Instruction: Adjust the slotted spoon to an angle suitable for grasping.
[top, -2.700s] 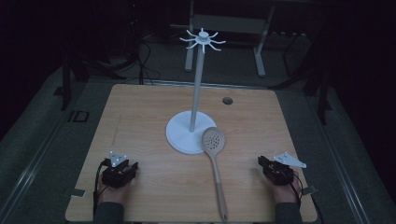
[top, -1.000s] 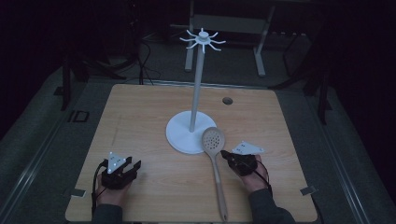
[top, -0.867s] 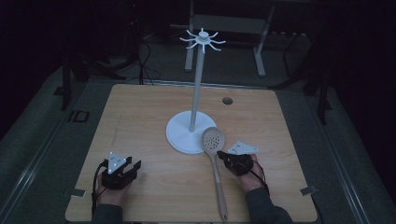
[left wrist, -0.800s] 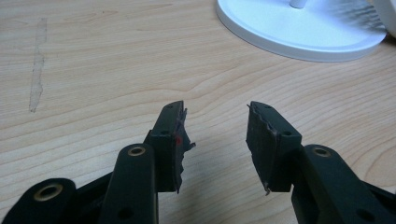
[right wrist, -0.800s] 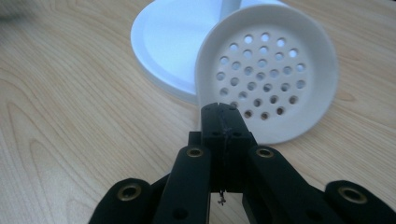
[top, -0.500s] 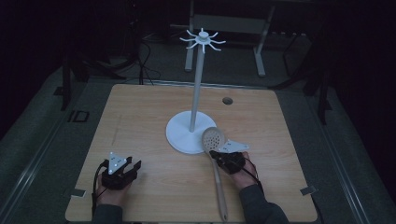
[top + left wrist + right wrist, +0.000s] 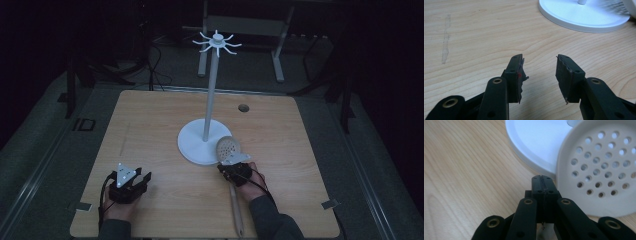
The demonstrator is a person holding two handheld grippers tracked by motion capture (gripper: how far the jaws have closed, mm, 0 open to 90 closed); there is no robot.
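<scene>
While the high view takes in the whole wooden table (image 7: 150,125), the two gripper views bring details that it cannot give. From above, one skimmer spoon (image 7: 229,150) lies at the near right of the table, its round perforated head against the near edge of the white round base (image 7: 192,145) of one tall rack (image 7: 210,95), and its wooden handle runs toward the person under the right gripper (image 7: 226,169). The right gripper view shows this head (image 7: 599,167) just to the right of the jaws, with its many small holes, and the jaws themselves pressed together with no gap; nothing is seen between them, and the spoon head is beside them, not gripped. The left gripper (image 7: 141,176) rests at the near left of the table, well apart from the spoon. Its own view shows two jaws standing clearly apart and empty over bare wood, with the white base (image 7: 584,15) farther ahead. In the high view the rack top carries a ring of small hooks (image 7: 217,41).
</scene>
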